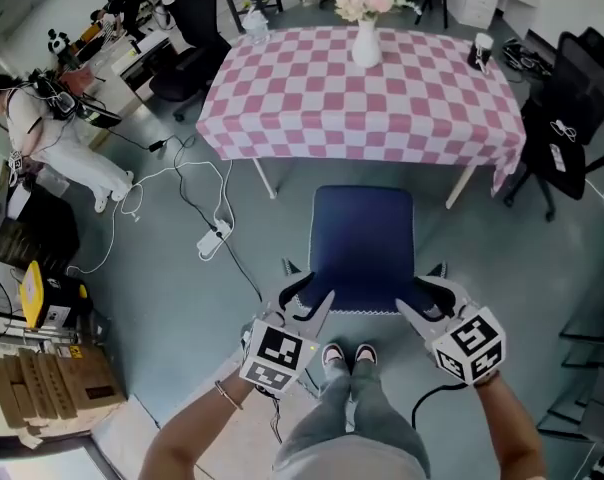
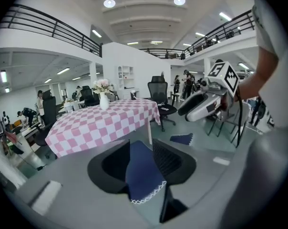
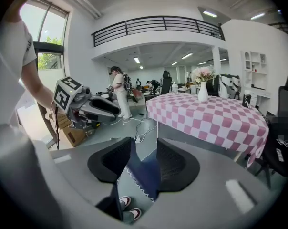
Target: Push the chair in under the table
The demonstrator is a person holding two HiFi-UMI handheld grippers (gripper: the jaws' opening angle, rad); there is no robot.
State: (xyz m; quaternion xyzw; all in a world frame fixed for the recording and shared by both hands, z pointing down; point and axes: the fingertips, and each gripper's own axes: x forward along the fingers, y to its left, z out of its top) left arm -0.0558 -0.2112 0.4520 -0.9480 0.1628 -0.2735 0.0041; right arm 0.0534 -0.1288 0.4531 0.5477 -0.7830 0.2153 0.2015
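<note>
The navy chair [image 1: 363,240] is standing on the floor just in front of the pink-checkered tabletop [image 1: 312,108], not yet under it. The left tongs [image 1: 307,286] and right tongs [image 1: 423,288] are hovering at the chair's two near corners. Both are standing open, with the stitched blue edge showing in each gap, and I cannot tell whether they touch it. A vase [image 1: 366,44] of flowers is sitting on the tabletop.

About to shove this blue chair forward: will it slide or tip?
The chair likely slides readily: the floor ahead looks smooth. Its navy cover looks like loose cloth, so it may slip or bunch under the left gripper and right gripper. Legs are hidden, so tipping can't be ruled out.
</note>
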